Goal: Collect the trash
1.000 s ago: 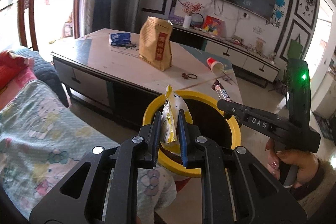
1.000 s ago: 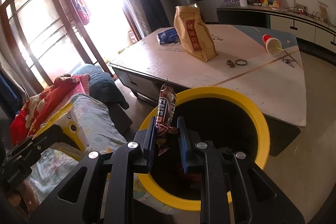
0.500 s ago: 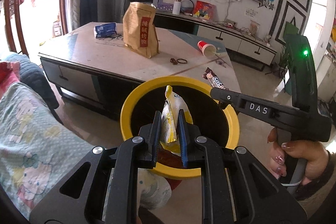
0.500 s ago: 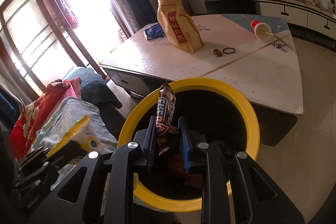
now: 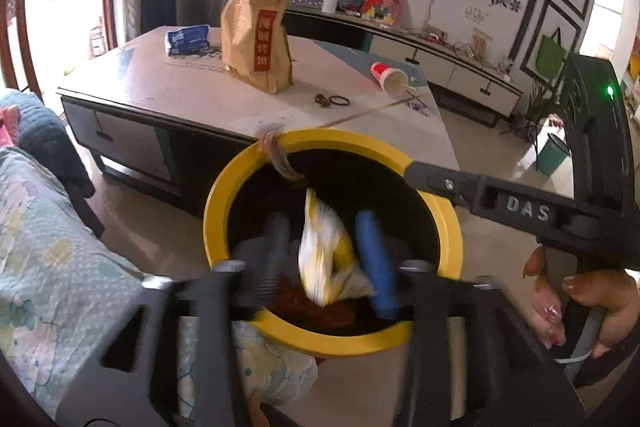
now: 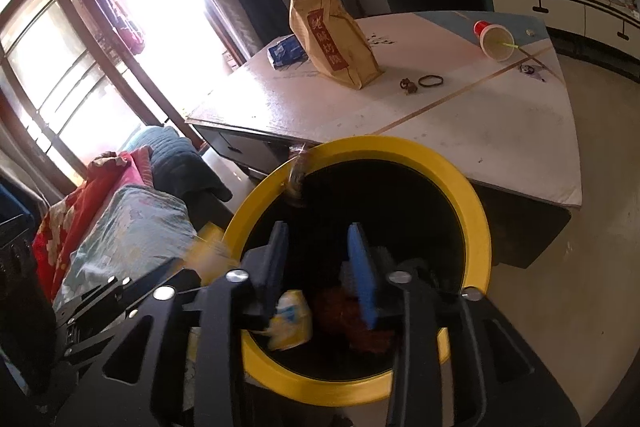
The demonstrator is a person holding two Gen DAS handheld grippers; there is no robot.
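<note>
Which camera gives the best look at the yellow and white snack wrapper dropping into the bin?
The left wrist view. There the yellow and white wrapper sits centred between the open left gripper fingers, over the yellow-rimmed bin. The right wrist view shows only a blurred piece of it, low inside the bin beside the right gripper.

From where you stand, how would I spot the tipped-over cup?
Look at the large pale coffee table behind the yellow-rimmed black bin. Near its far right corner lies a red paper cup, mouth facing you, right of the tall brown paper bag; only it holds a green straw.

Tongs [image 6: 320, 259] apart, wrapper [image 6: 297, 179] seemingly on bin [image 6: 478, 227] rim
</note>
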